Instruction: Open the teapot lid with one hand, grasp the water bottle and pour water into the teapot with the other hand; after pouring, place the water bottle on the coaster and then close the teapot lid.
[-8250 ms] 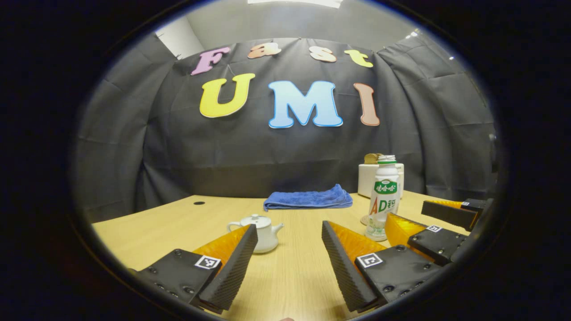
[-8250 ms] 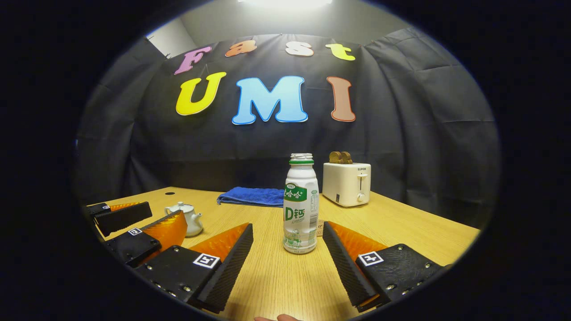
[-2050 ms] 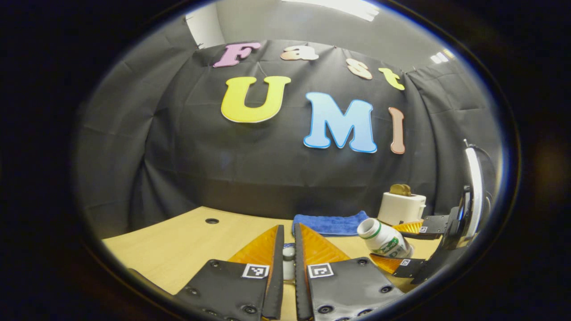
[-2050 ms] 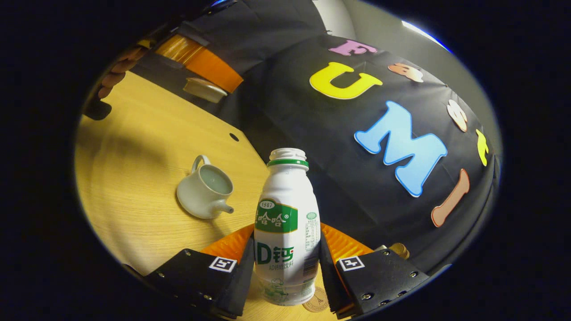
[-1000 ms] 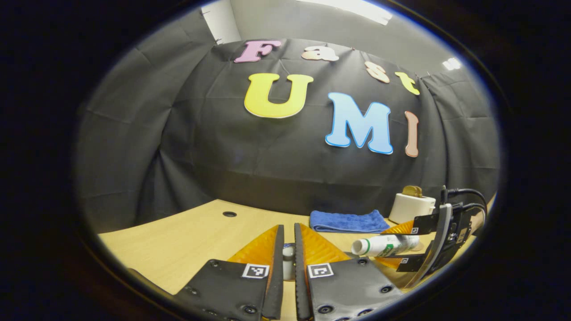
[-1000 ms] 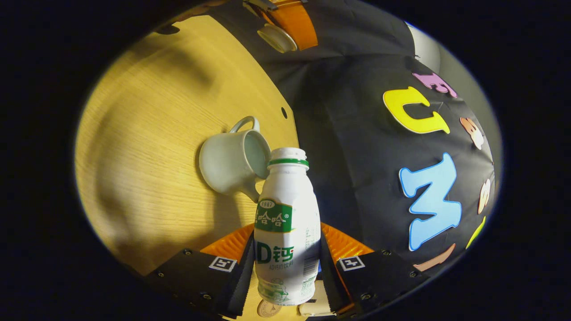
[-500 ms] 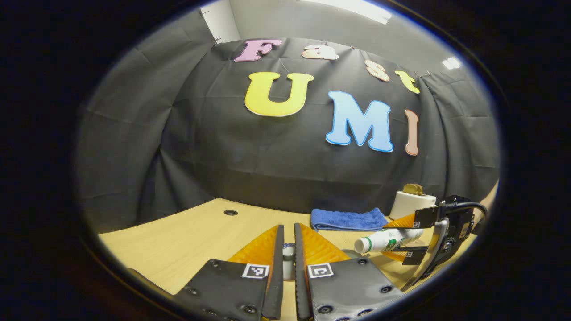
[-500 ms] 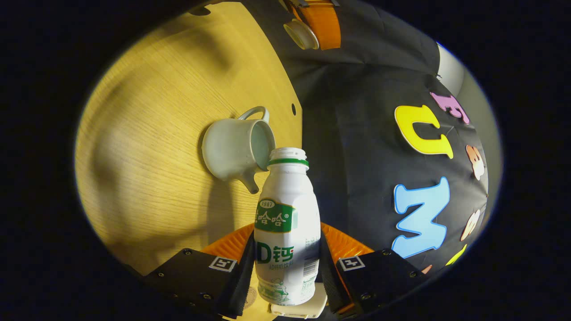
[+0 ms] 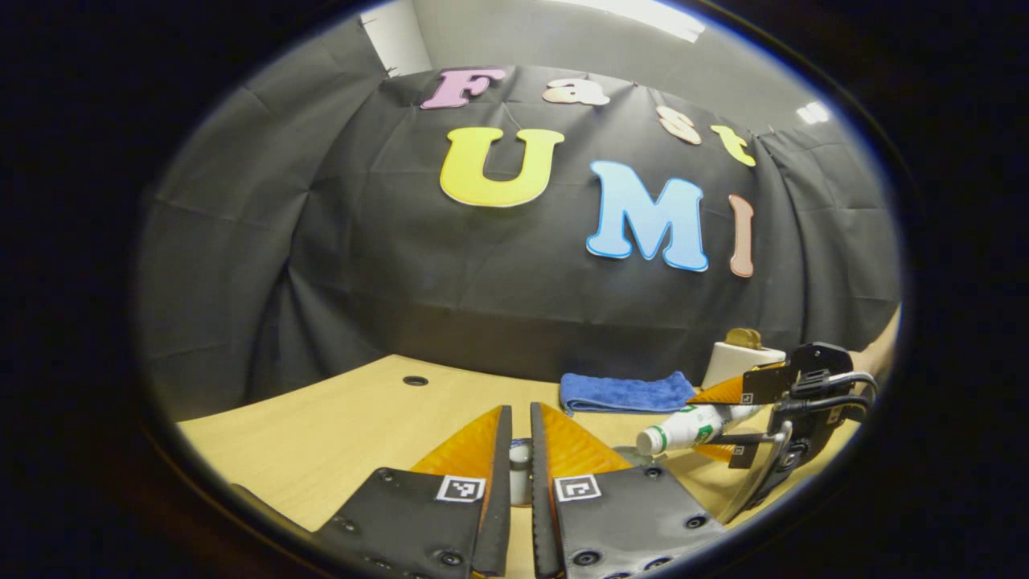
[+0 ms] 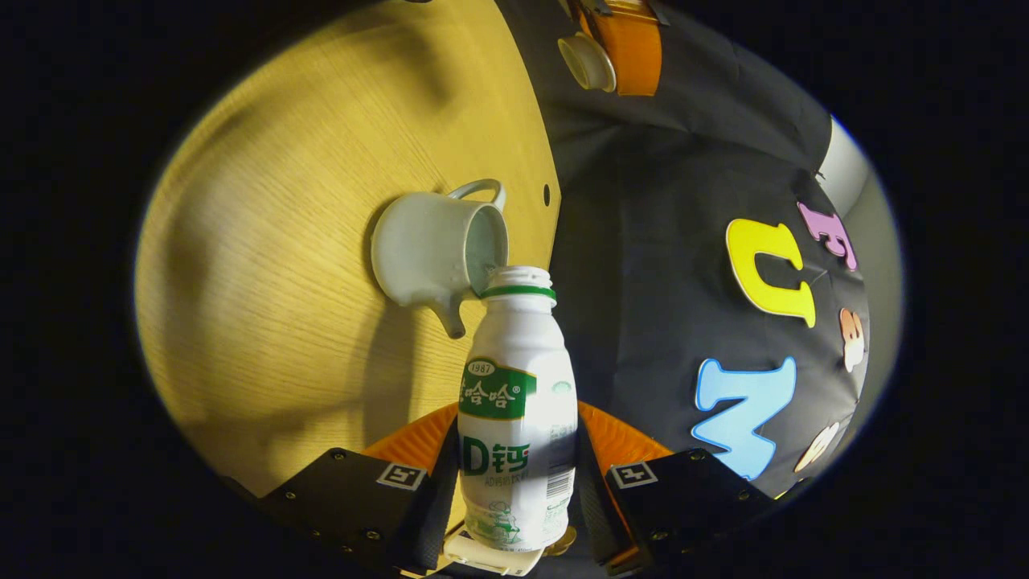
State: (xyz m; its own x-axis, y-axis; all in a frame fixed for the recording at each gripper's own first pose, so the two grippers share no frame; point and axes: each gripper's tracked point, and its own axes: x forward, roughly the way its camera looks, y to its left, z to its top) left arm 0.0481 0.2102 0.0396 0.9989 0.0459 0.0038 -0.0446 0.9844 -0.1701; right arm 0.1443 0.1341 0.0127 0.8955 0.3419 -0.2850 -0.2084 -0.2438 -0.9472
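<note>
Left gripper view: lid [image 9: 520, 458] half-hidden.

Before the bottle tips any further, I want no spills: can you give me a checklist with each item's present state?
1. Right gripper shut on the water bottle: ok.
2. Teapot open: ok.
3. Left gripper holds the lid clear of the teapot: ok.
4. Bottle mouth at the teapot's opening: ok.
5. Water flowing: cannot tell.
6. Coaster free for the bottle: cannot tell.
</note>
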